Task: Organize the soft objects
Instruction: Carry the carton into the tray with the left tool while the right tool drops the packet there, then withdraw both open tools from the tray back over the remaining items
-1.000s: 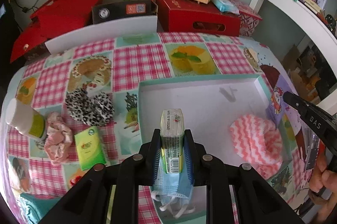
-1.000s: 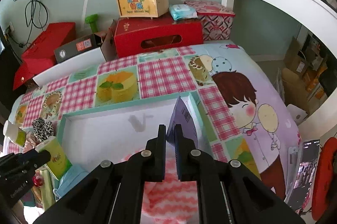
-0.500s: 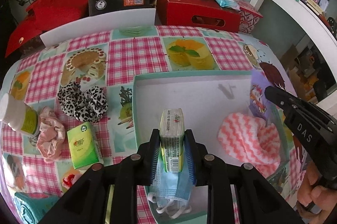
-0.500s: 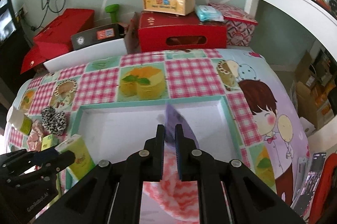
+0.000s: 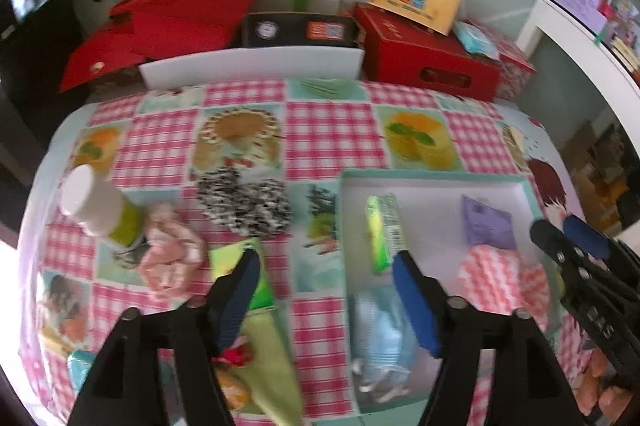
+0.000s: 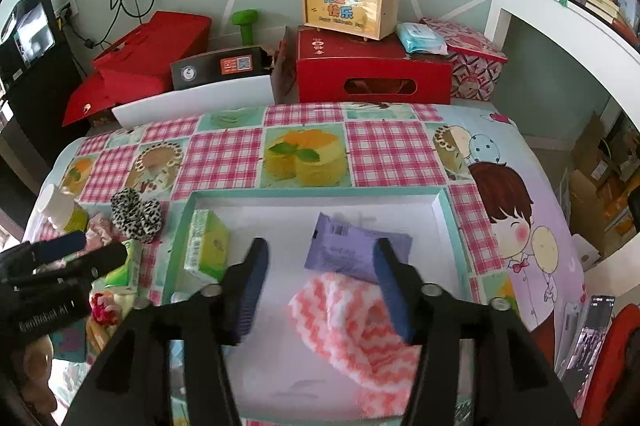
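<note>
A white tray with a teal rim (image 5: 432,176) (image 6: 320,192) sits on the checked tablecloth. In it lie a green tissue pack (image 5: 382,226) (image 6: 208,242), a purple packet (image 5: 486,226) (image 6: 352,246), a pink chevron cloth (image 5: 500,278) (image 6: 348,322) and a blue face mask (image 5: 380,330). My left gripper (image 5: 326,266) (image 6: 98,246) hovers over the tray's left rim, its jaws opening, and the tissue pack lies free just beyond one pad. My right gripper (image 6: 320,254) (image 5: 558,226) is opening too, above the purple packet without touching it.
Left of the tray lie a leopard scrunchie (image 5: 244,202), a pink scrunchie (image 5: 168,250), a white-capped bottle (image 5: 96,210), a second green tissue pack (image 5: 264,290) and a yellow cloth (image 5: 264,366). Red boxes (image 6: 372,74) and a yellow carry box (image 6: 348,6) stand behind the table. A white shelf (image 6: 560,26) rises at right.
Both grippers have opened. The left let go of the green tissue pack and the right let go of the purple packet; both now lie in the tray. The left gripper has shifted left.
</note>
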Available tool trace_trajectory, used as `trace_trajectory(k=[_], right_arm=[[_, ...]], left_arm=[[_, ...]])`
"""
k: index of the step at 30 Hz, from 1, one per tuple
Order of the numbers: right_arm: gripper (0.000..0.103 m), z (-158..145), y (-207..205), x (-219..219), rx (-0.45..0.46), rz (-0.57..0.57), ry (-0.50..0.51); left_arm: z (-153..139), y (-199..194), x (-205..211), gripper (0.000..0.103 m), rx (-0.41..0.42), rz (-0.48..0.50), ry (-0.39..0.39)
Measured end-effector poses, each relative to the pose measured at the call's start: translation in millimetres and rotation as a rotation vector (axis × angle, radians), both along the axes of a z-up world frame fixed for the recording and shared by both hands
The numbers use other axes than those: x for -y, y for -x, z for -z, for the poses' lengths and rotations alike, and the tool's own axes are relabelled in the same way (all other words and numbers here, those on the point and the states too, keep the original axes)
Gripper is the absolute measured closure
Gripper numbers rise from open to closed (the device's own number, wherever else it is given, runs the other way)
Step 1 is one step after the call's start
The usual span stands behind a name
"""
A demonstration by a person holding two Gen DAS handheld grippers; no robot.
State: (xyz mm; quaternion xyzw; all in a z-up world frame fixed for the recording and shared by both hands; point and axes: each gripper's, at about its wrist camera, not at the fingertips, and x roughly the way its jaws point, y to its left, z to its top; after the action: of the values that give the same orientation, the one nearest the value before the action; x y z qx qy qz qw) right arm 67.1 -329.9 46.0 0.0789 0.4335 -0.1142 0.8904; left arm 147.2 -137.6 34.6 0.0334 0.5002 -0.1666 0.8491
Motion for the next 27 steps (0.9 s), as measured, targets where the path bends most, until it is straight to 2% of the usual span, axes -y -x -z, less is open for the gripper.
trace_trajectory(k=[2, 4, 6, 7, 8, 19, 27], right_arm=[[0.042, 0, 2, -5, -0.006, -0.008, -0.001], [0.025, 1, 4, -9, -0.014, -0.01, -0.001], [0.014, 2, 7, -14, -0.011, -0.013, 0.002], [0.011, 4, 8, -16, -0.013, -0.016, 0.005], [0.011, 6, 9, -19, -0.021, -0.018, 0.007], [0.011, 21, 14, -41, -0.074, -0.057, 0.011], [0.011, 29, 16, -54, -0.11, -0.074, 0.001]], left_arm=[[-2, 0, -12, 0.021, -0.005, -0.026, 0.019], [-3, 0, -21, 0.02, -0.011, -0.046, 0.035], [-3, 1, -30, 0.013, -0.003, -0.065, 0.032], [-4, 2, -33, 0.004, 0.006, -0.074, 0.026], [-4, 3, -38, 0.0, 0.012, -0.083, 0.021], [5, 11, -77, 0.0, -0.01, -0.161, 0.043], [11, 20, -109, 0.0, -0.041, -0.213, 0.028]])
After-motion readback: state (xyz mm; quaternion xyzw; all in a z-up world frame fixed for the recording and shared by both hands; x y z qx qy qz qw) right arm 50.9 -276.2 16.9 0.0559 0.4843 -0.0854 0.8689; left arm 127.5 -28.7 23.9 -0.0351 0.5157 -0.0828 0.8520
